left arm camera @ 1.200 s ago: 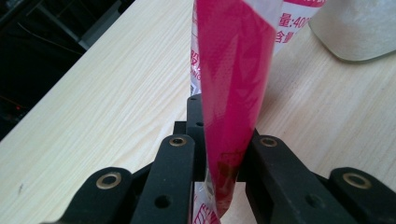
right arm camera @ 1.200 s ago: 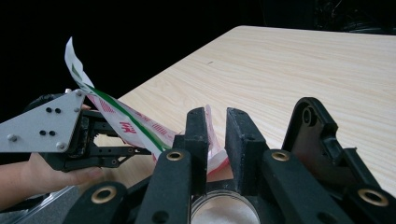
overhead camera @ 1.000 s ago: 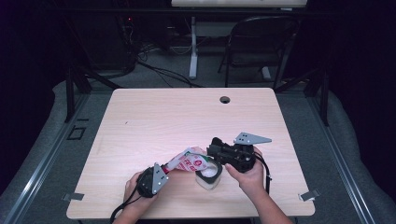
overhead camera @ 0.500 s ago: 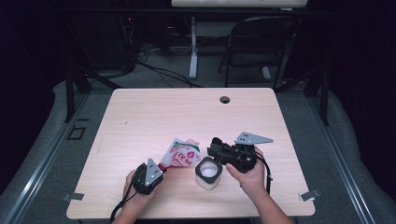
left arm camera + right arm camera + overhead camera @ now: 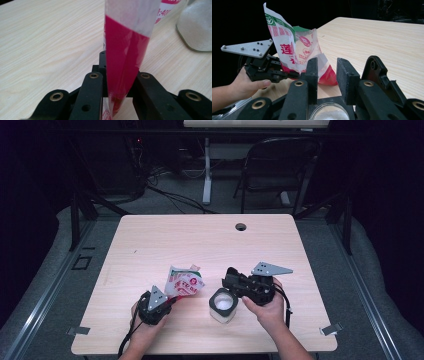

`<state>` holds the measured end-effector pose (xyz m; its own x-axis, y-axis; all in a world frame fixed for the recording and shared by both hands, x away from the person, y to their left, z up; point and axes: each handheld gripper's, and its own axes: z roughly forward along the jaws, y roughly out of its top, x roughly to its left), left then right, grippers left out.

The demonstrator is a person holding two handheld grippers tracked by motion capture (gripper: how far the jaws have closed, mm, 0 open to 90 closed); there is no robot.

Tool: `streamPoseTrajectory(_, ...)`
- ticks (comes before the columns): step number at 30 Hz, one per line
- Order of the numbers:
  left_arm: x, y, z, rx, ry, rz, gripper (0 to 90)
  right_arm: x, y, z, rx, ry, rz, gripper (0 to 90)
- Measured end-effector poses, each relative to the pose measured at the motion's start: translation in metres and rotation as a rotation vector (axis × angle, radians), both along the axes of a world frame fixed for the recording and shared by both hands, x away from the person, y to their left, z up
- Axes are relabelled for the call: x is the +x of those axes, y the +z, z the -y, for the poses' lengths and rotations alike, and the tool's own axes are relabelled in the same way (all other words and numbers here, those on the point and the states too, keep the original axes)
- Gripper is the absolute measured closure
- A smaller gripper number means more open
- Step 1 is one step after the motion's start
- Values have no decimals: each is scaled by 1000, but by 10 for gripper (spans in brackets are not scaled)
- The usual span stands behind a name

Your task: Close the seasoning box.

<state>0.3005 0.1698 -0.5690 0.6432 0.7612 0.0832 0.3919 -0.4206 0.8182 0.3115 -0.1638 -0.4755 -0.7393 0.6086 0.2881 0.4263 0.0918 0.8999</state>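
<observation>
A red, white and green bag [image 5: 184,281] stands tilted on the wooden table [image 5: 200,240], left of a glass jar [image 5: 222,305] of white powder. My left gripper [image 5: 172,300] is shut on the bag's lower red edge [image 5: 125,50], which runs up between its jaws [image 5: 119,75]. The jar [image 5: 197,25] stands off to the right of the bag. My right gripper [image 5: 229,272] hovers over the jar's far side and points left. Its jaws [image 5: 327,62] have just been opening, with nothing between the pads. The jar's mouth [image 5: 329,113] lies below them, and the bag [image 5: 299,50] and left gripper [image 5: 292,73] are beyond.
A cable hole [image 5: 241,226] sits near the table's far edge. A dark chair [image 5: 280,165] and a desk leg [image 5: 206,170] stand on the floor behind the table. The table's far half is bare wood.
The bag has swung from leaning over the jar to standing left of it, and my left gripper has drawn slightly left with it. The right hand has stayed put.
</observation>
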Motion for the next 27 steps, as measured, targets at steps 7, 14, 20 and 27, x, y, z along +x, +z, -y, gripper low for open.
streamPoseTrajectory(7,4,-3,-6,-62,28,-65,820,0,0,1,-6,0,1,706)
streamPoseTrajectory(14,7,-7,-11,-101,42,-96,814,0,2,2,-3,3,3,702)
streamPoseTrajectory(20,8,-9,-14,-123,56,-112,790,-1,3,3,-6,-1,5,701)
streamPoseTrajectory(27,10,-10,-15,-147,60,-127,831,-1,4,4,-2,-5,6,696)
